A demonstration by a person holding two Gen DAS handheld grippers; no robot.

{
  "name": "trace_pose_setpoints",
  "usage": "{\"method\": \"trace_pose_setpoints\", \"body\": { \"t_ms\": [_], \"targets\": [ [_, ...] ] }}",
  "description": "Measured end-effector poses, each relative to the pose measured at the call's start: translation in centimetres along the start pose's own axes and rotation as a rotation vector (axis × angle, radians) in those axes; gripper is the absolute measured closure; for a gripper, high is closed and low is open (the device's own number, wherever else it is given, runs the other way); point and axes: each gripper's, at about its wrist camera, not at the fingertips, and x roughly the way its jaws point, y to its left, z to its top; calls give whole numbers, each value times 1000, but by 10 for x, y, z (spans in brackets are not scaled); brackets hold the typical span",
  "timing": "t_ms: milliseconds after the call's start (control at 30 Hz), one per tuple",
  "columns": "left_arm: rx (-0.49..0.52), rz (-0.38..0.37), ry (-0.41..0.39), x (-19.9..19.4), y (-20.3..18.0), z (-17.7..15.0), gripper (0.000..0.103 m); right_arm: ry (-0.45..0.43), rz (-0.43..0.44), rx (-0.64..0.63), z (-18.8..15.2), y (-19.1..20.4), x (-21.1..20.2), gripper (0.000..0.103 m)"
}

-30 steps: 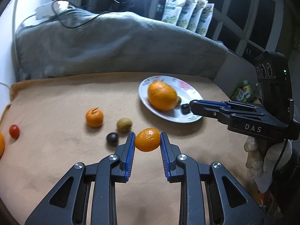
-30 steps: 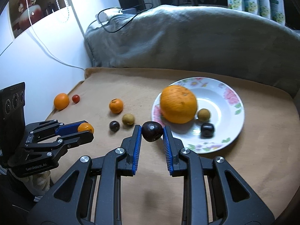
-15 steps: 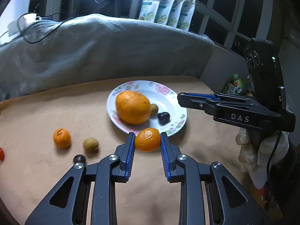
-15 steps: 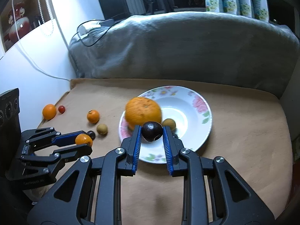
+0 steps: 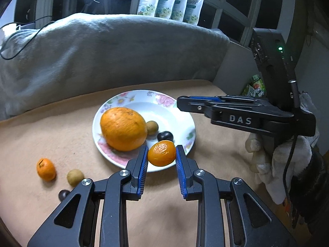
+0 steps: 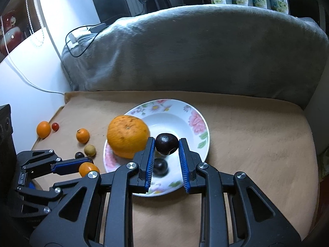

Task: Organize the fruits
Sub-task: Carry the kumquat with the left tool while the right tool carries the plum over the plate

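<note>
A: Left wrist view: the left gripper (image 5: 161, 153) is clamped on a small orange citrus (image 5: 161, 153), hanging over the near rim of the flowered plate (image 5: 164, 99). The right gripper (image 5: 186, 105) reaches in from the side above the plate's far edge.

B: And from the right wrist view, the right gripper (image 6: 166, 145) pinches a dark plum (image 6: 166, 144) between its blue pads, over the middle of the plate (image 6: 197, 119). A large orange (image 6: 128, 138) fills the plate's left side, with another dark fruit (image 6: 160, 166) lying directly under the held one.

A: So both are loaded and both are heading for the same plate. My worry is a clash: the two sets of fingers are close, and one could knock the other.

B: Agreed. A release from this height could also let the plum land on the dark fruit below and bounce off the rim.

A: The citrus sits right at the rim; let go there, it could roll back onto the tan cloth (image 5: 61, 123).

B: The large orange leaves little free room, and round fruit rolls. I'd guess lowering first, one at a time, is safer.

A: Loose fruit outside the plate, such as the little mandarin (image 5: 46, 169) and the brownish round fruit (image 5: 75, 177), still waits.
</note>
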Motion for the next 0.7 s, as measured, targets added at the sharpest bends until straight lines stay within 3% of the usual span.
{"method": "trace_pose_setpoints", "body": {
  "t_ms": [700],
  "targets": [
    [56,18,13,31,-17,15,78,38,31,14,16,-24,34,79]
  ]
}}
